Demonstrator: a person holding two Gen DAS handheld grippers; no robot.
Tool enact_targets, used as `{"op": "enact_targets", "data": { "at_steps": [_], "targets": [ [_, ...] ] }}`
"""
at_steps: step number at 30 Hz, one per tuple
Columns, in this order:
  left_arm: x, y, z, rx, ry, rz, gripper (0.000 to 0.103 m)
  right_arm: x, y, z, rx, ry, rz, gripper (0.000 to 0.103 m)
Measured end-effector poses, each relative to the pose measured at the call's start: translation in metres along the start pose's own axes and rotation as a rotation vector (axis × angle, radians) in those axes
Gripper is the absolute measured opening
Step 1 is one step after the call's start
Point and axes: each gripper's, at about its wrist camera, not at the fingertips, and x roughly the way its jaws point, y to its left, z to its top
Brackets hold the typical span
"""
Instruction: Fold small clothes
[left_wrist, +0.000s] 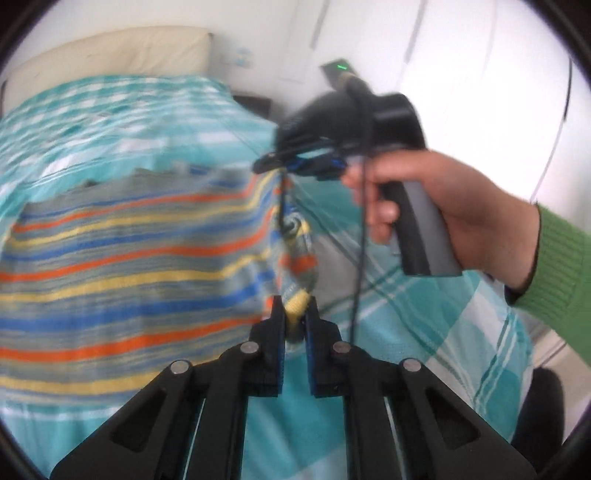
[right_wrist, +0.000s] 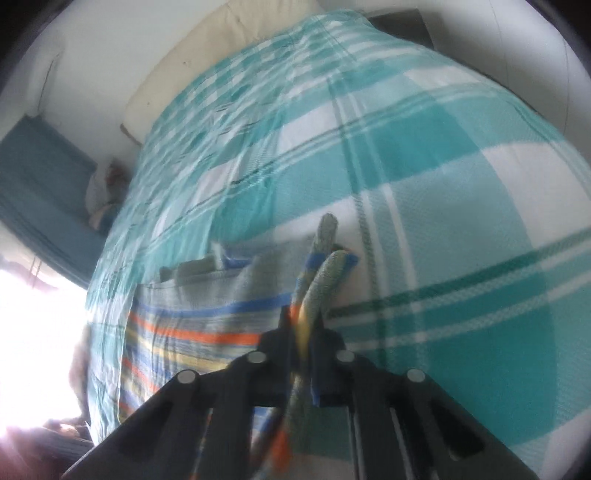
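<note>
- The striped garment (left_wrist: 122, 258) lay spread on the bed (left_wrist: 424, 332), filling the left half of the left wrist view, with its stripes and its long side running across the frame from left to right.
- The left tool (left_wrist: 295, 314) sat at the lower centre of that view, its jaws pressed together on a yellow-striped bit of the garment's right edge; the cloth bunched up between the tips.
- The right tool (left_wrist: 280, 166) stood higher in the same view, just above and slightly behind the left one, gripped by a hand (left_wrist: 436, 210) coming in from the right with a green sleeve (left_wrist: 554, 280).
- In the right wrist view the right tool (right_wrist: 303, 328) was likewise closed on cloth: a twisted roll of the garment (right_wrist: 207, 325) ran up between its jaws and out past them toward the frame centre.
- Both tools therefore held the same side of the garment, one nearer its lower corner and one nearer its upper; the rest of the cloth trailed away to the left of each.
- Judged from this, the fold would carry that held edge leftward across the garment's long side, and the two tools would need to travel together so the edge stays straight.
- Both views were blurred, so the exact corners pinched could not be made out.
- No basket, box or other container showed in either view; only a pale headboard (left_wrist: 110, 51) beyond the checked bedcover.
</note>
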Motion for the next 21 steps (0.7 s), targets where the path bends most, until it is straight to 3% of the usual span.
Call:
{"op": "enact_targets", "data": {
  "at_steps": [4, 7, 11, 16, 19, 21],
  "targets": [
    [-0.059, 0.051, -0.003, -0.121, -0.070, 0.047, 0.008, 0.005, 0.082, 0.002, -0.133, 0.013, 0.113, 0.008],
    [-0.092, 0.091, -0.012, -0.217, -0.095, 0.102, 0.008, 0.037, 0.145, -0.004, -0.218, 0.061, 0.162, 0.008],
    [-0.108, 0.139, -0.027, -0.332, -0.103, 0.166, 0.008, 0.093, 0.207, -0.013, -0.281, 0.121, 0.178, 0.008],
    [-0.112, 0.175, -0.048, -0.433, -0.096, 0.245, 0.008, 0.152, 0.252, -0.035, -0.313, 0.163, 0.178, 0.008],
    [-0.108, 0.197, -0.059, -0.494, -0.035, 0.295, 0.017, 0.176, 0.257, -0.044, -0.268, 0.217, 0.237, 0.020],
    [-0.113, 0.212, -0.065, -0.535, -0.007, 0.310, 0.032, 0.174, 0.249, -0.046, -0.203, 0.188, 0.273, 0.043]
  ]
}}
